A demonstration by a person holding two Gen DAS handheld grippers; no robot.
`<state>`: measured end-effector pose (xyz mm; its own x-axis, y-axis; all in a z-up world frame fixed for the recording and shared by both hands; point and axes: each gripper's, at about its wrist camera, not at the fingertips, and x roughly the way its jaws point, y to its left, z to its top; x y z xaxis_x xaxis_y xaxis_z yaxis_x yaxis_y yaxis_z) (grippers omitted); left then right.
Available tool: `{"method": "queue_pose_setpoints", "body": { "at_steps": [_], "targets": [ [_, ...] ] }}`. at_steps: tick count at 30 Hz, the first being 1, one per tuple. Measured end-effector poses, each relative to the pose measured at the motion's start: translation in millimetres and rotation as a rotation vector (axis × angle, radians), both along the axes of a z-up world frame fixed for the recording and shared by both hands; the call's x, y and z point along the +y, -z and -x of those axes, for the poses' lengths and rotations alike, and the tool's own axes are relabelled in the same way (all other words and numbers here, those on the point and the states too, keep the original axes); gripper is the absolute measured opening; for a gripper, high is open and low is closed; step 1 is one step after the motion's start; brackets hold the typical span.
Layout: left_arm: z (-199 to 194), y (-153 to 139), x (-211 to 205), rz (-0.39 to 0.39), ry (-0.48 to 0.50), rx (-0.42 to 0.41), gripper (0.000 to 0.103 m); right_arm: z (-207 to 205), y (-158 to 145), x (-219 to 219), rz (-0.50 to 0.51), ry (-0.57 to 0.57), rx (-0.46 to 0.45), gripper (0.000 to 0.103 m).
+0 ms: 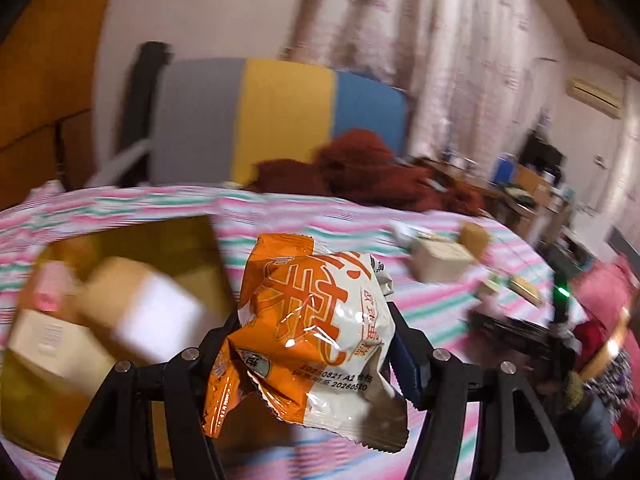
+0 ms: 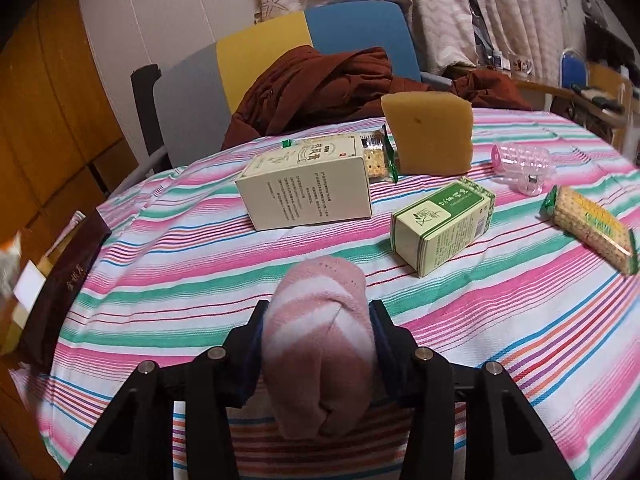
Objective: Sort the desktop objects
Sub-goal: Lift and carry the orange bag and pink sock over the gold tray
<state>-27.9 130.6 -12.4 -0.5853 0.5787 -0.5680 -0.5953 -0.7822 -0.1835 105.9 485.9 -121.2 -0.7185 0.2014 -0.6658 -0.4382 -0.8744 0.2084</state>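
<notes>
My left gripper (image 1: 314, 320) is shut on an orange and white snack packet (image 1: 316, 320), held above the striped tablecloth (image 1: 320, 216) just right of an open gold box (image 1: 172, 240). Several cream boxes (image 1: 136, 304) lie blurred inside that box. My right gripper (image 2: 320, 308) is shut on a rolled pink and white sock (image 2: 324, 332) low over the tablecloth (image 2: 200, 264). Beyond it lie a cream box (image 2: 308, 188), a green box (image 2: 444, 224), a yellow sponge (image 2: 430, 132), a cracker packet (image 2: 592, 224) and a clear pink plastic piece (image 2: 524, 164).
A second cracker packet (image 2: 376, 152) is tucked behind the cream box. The dark side of the gold box (image 2: 60, 284) stands at the table's left edge. A grey, yellow and blue chair (image 2: 272, 60) with a brown garment (image 2: 320, 84) stands behind the table.
</notes>
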Motion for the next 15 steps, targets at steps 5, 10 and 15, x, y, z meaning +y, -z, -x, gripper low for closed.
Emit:
{"method": "queue_pose_setpoints", "body": {
  "at_steps": [5, 10, 15],
  "targets": [
    [38.6, -5.4, -57.9, 0.039, -0.166, 0.016, 0.066, 5.6, -7.1, -17.5, -0.034, -0.036, -0.004, 0.046],
    [70.0, 5.2, -91.3, 0.089, -0.28, 0.009, 0.066, 24.3, -21.0, -54.6, -0.048, -0.134, 0.028, 0.046],
    [87.8, 16.8, -105.1, 0.098, -0.326, -0.017, 0.066, 54.5, -45.4, -112.3, -0.064, -0.297, 0.083, 0.046]
  ]
}}
